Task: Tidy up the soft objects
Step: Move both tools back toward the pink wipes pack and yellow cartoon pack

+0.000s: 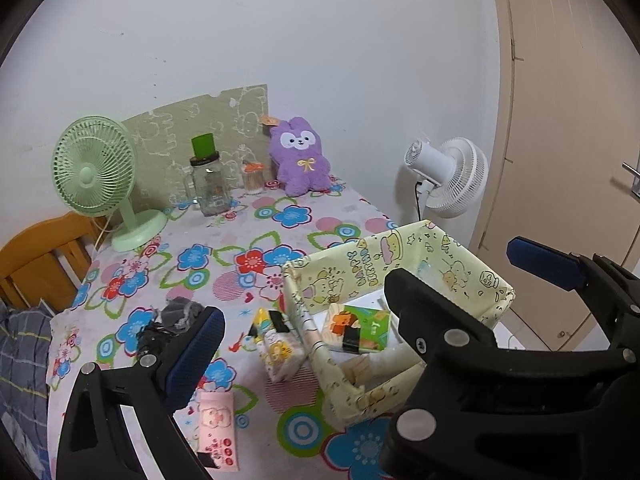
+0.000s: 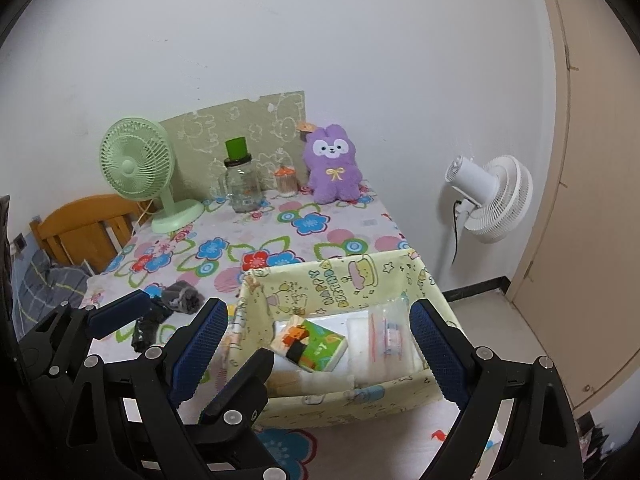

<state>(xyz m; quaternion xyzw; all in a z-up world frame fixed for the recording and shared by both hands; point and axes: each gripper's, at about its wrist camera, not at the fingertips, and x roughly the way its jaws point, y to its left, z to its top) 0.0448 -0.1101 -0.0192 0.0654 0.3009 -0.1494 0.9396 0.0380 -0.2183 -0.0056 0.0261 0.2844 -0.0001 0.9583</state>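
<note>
A yellow cartoon-print box [image 1: 352, 264] [image 2: 340, 280] stands at the table's near right corner. A green tissue pack [image 1: 360, 326] [image 2: 310, 344] and clear plastic packets [image 2: 384, 336] lie inside it. A yellow tissue pack [image 1: 276, 344] leans on the box's left wall outside. A pink pack [image 1: 218, 424] lies near the front edge. A grey sock [image 1: 180, 312] [image 2: 182, 296] lies left of the box. A purple plush [image 1: 300, 160] [image 2: 334, 168] sits at the back. My left gripper [image 1: 360, 312] is open and empty above the box. My right gripper [image 2: 320, 344] is open and empty over the box.
A green desk fan [image 1: 96, 176] [image 2: 140, 172], a glass jar with a green cap [image 1: 208, 184] [image 2: 240, 184] and a small toothpick jar [image 1: 254, 180] stand along the back. A white fan [image 1: 452, 176] [image 2: 492, 196] is beside the table. A wooden chair [image 1: 44, 256] stands at left.
</note>
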